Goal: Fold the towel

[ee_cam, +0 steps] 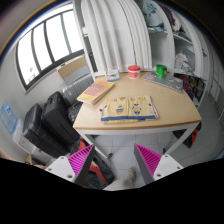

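While the gripper [118, 163] hangs well short of the table [170, 118], its fingers stand spread and hold nothing. Listed left to right: black bags [45, 128] at nine o'clock; tan book [96, 92] on the table; towel [128, 107], printed, lying flat at twelve o'clock beyond the fingers; red pot [133, 71]; green cup [161, 70]. Towel judged light, soft, limp; best pinched at a near corner.
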### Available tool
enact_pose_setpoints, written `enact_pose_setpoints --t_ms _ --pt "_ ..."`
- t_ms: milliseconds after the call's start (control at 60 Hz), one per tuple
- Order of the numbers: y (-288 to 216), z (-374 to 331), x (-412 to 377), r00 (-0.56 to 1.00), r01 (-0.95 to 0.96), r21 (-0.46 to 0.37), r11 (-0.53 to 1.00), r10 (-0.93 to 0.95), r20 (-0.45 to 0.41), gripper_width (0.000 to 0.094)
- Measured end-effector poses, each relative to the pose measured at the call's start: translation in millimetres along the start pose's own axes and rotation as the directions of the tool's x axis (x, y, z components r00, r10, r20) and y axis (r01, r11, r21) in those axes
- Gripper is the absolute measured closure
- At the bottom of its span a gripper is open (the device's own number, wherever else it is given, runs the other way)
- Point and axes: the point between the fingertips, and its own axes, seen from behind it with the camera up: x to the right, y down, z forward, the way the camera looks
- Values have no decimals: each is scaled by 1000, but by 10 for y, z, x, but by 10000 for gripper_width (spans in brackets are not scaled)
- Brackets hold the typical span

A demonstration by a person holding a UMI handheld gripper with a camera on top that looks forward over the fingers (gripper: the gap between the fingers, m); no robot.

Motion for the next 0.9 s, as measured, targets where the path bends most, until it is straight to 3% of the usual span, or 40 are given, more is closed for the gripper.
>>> enact_pose_setpoints --t_ms 133,283,517,667,700,783,867,900 --pt "-187 209 -224 995 76 13 997 -76 57 114" --pt "-579 946 -577 992 109 41 993 -111 60 125" --pt "-1098 2026 -414 964 262 118 958 -256 -69 165" --pt "-858 2596 -306 949 312 14 950 -311 -54 170" --pt "-955 2631 -339 954 301 67 951 -300 -24 222" --pt "-931 2635 -357 947 320 77 944 -321 4 312" --pt "-926 2631 -402 934 352 78 933 -356 36 536" --pt "-941 2636 -400 930 362 81 929 -366 41 674"
